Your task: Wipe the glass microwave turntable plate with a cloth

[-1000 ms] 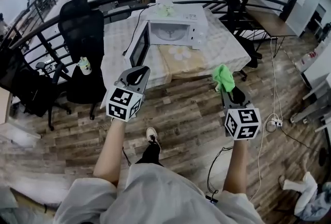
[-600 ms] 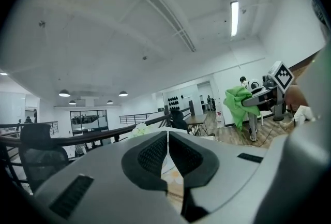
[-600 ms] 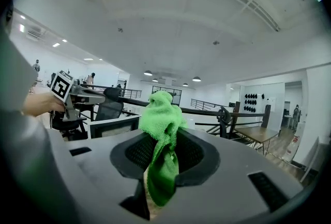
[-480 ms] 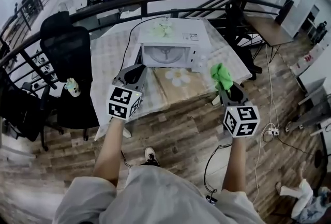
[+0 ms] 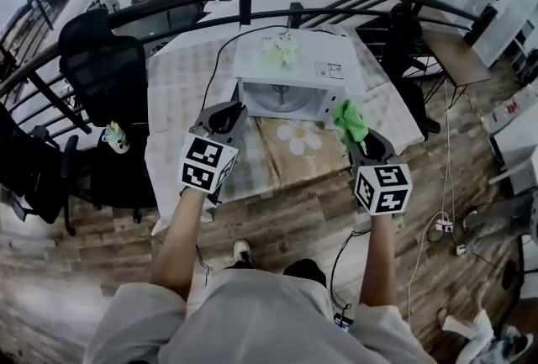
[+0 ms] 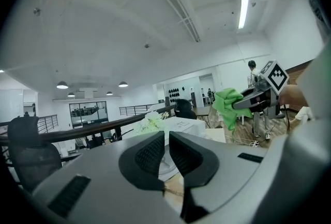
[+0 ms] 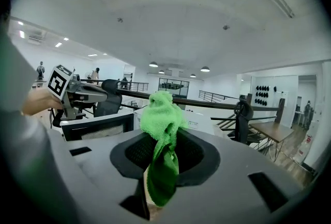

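Approach stage, wiping not yet begun. Glass turntable plate [image 5: 280, 98] seated inside the white microwave [image 5: 290, 60], cavity facing near, on the counter [image 5: 181, 89] beyond both tools. Right gripper [image 5: 360, 140] held in the air just near of the microwave's right front corner, jaws clamped on the green cloth [image 5: 350, 120], with a bunched tuft standing past the tips and a tail hanging back between the pads. Left gripper [image 5: 225, 114] level with it at the cavity's left side, jaws drawn together on nothing, only a sliver of gap between. Neither tool touching plate or microwave.

For a clean wipe, judged from this layout: lead with the cloth's bunched end, never the hard jaw tips; enter the cavity low and straight, clear of the opening's edges; press lightly and sweep in arcs from centre to rim. Left jaws best opened beforehand to steady the plate's near rim, a loose turntable being likely to spin or rock. Glass smooth and brittle: firm hold, no levering
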`<action>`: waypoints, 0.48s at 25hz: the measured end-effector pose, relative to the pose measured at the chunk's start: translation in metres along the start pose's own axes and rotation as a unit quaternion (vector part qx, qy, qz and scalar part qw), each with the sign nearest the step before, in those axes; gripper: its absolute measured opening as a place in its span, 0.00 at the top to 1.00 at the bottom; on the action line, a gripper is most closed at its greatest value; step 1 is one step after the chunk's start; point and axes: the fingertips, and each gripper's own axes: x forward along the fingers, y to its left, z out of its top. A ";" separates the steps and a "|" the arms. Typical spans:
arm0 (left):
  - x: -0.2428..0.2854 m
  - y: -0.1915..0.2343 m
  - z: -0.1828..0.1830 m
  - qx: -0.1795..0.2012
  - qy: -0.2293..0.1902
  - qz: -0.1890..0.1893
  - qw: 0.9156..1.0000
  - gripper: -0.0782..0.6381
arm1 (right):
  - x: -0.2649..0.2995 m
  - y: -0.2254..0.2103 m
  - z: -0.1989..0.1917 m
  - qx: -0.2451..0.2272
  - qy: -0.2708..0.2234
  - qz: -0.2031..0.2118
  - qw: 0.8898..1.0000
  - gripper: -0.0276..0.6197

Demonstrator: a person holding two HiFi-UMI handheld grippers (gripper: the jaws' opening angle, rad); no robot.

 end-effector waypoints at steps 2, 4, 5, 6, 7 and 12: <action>0.009 0.001 -0.007 -0.005 0.008 0.006 1.000 0.85 | 0.025 0.002 -0.010 -0.004 0.014 0.023 1.000 0.79; 0.016 0.004 -0.014 -0.012 0.015 0.020 1.000 0.85 | 0.050 0.004 -0.020 -0.012 0.028 0.050 0.998 0.79; 0.020 0.006 -0.018 -0.019 0.017 0.030 0.999 0.85 | 0.063 0.005 -0.024 -0.017 0.034 0.065 0.997 0.79; 0.024 0.008 -0.020 -0.027 0.020 0.042 0.999 0.85 | 0.076 0.005 -0.028 -0.021 0.040 0.080 0.996 0.79; 0.028 0.010 -0.023 -0.035 0.022 0.053 0.998 0.85 | 0.088 0.006 -0.031 -0.025 0.046 0.096 0.994 0.79; 0.048 0.002 -0.036 -0.060 0.036 0.086 0.994 0.85 | 0.142 0.004 -0.049 -0.034 0.071 0.149 0.986 0.79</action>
